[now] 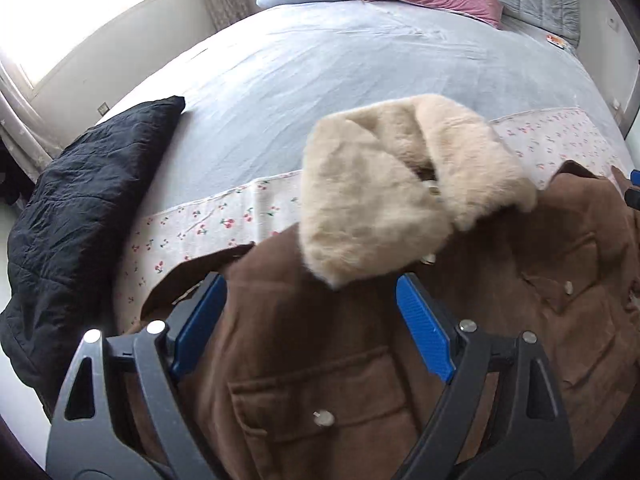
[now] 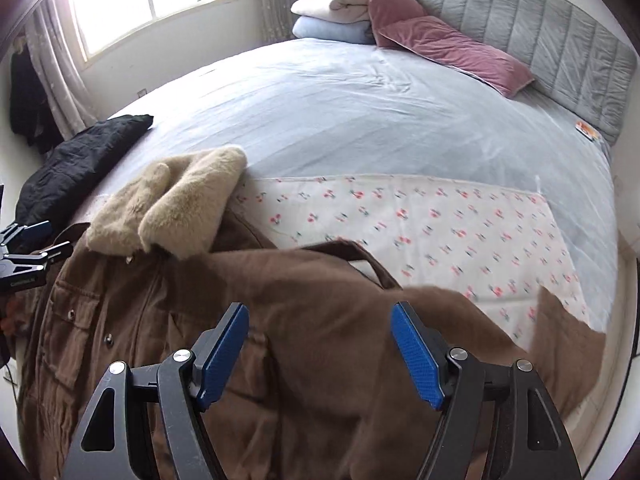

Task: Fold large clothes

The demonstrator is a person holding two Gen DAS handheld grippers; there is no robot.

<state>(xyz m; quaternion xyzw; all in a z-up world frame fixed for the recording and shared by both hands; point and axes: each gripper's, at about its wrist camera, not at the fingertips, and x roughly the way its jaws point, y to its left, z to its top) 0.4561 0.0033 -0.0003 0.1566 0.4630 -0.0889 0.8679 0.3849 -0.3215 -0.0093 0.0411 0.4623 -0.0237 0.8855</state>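
Coat (image 1: 304, 360) of brown, suede-like cloth lies at the near edge of the bed (image 1: 320, 80), partly on a white cherry-print sheet (image 1: 208, 220). Its long axis runs toward the cameras, with the collar (image 1: 380, 184) end pointing up the bed toward the padded grey headboard (image 2: 540, 40). The collar is thick, cream and furry, folded into two rounded lobes. Flap pockets and metal snaps show on the chest.

Left gripper (image 1: 310, 320) hovers over the coat's chest, its blue ribbed pads spread wide with nothing between them. Right gripper (image 2: 320, 340) stands just as wide above the coat's shoulder and sleeve, also holding nothing.

A crumpled black quilted jacket (image 1: 80, 208) lies at the bed's left edge, apart from the coat. Near the headboard sit a mauve velvet pillow (image 2: 440, 48) and a stack of folded white and pale blue blankets (image 2: 332, 16).
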